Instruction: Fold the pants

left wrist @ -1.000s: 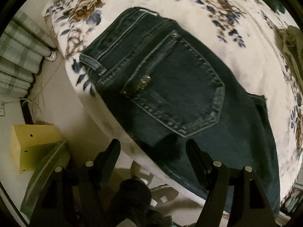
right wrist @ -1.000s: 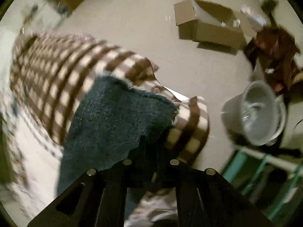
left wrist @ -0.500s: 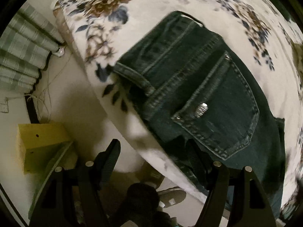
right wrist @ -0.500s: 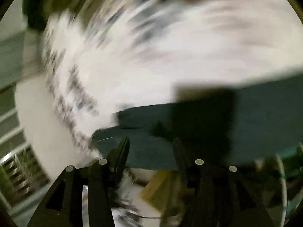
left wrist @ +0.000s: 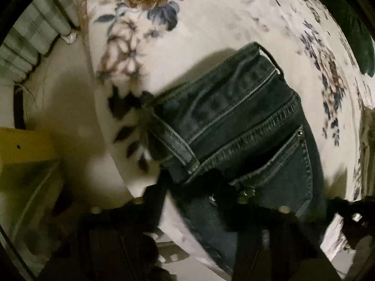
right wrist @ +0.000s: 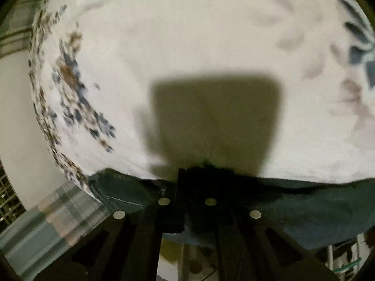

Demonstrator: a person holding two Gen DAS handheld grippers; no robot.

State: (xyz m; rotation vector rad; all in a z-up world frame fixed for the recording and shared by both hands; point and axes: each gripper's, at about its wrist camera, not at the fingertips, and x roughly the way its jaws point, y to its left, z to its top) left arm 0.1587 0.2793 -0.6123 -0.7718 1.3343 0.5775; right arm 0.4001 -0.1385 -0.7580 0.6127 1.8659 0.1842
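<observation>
Dark blue jeans (left wrist: pixel 239 126) lie on a bed with a white floral sheet (left wrist: pixel 211 23), waistband and back pocket up, near the bed's edge. My left gripper (left wrist: pixel 199 187) is down at the waistband by the belt loop, its fingers dark and blurred; the jaws look narrowed on the denim. My right gripper (right wrist: pixel 187 175) is shut on an edge of the jeans (right wrist: pixel 316 201), held low over the sheet (right wrist: pixel 211 35), casting a square shadow.
Beside the bed in the left wrist view are a yellow box (left wrist: pixel 23 145), plaid curtains (left wrist: pixel 30 46) and bare floor (left wrist: pixel 65 98). A dark green cloth (left wrist: pixel 358 42) lies at the far right of the bed.
My left gripper has moved in from off the bed's edge onto the waistband. My right gripper swung from the floor side over the bed, carrying the denim edge, and its jaws have closed.
</observation>
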